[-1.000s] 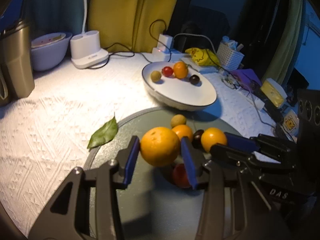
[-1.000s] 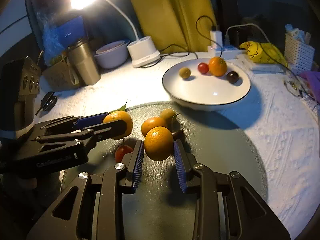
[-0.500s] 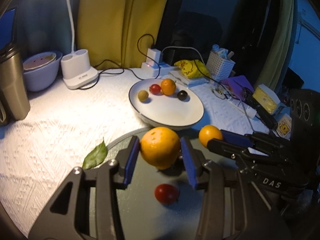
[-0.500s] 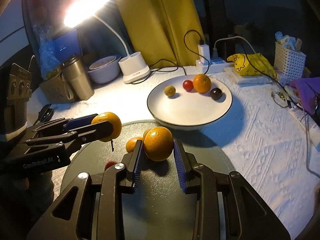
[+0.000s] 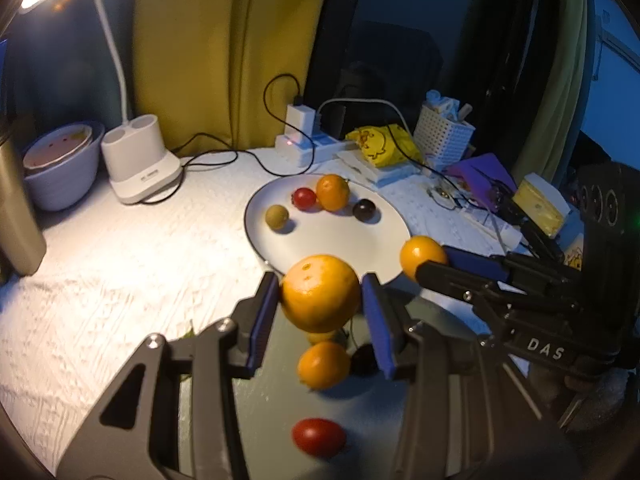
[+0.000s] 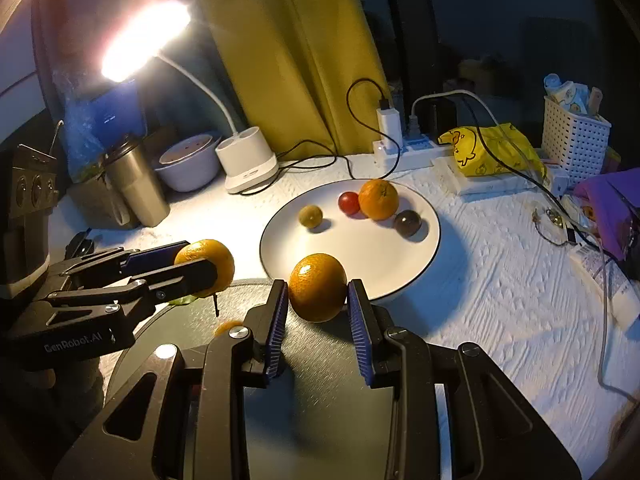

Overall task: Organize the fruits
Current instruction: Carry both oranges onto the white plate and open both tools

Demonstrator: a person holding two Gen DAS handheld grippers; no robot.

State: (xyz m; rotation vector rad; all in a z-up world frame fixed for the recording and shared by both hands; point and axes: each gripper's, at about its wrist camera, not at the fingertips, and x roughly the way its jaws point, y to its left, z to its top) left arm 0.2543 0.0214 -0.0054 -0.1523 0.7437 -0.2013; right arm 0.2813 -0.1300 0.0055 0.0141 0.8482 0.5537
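The table [image 6: 500, 300] has a bumpy white cloth on it, and a round dark mat [image 6: 320, 392] lies at the near edge. A bright desk lamp [image 6: 144, 40] shines down from the back left, with its white base [image 6: 250, 160] standing by a yellow curtain [image 6: 288, 56]. Near the lamp are a pale bowl [image 6: 188, 168] and a metal cup [image 6: 136, 188]. At the back are a white power strip [image 6: 404, 152] with black and white wires, a yellow bag [image 6: 492, 148] and a white basket [image 6: 574, 136]. The rest of the room is dark. A white plate [image 6: 384, 264] sits in the middle with four fruits on it: a small green one, a red tomato, an orange and a dark round one. The left gripper [image 5: 320, 300] is closed on a big orange [image 5: 320, 292] and holds it in the air by the near rim of the plate. The right gripper [image 6: 318, 300] is closed on a smaller orange [image 6: 318, 286], also up in the air at the near rim of the plate. On the mat lie a loose orange [image 5: 323, 364], a red tomato [image 5: 319, 437] and a dark fruit [image 5: 364, 360] partly hidden behind a blue pad. Another fruit behind the big orange shows only a thin edge. A green bit [image 5: 188, 334] pokes out by the left finger; it is too hidden to make out. The things at the far right are dim and jumbled.
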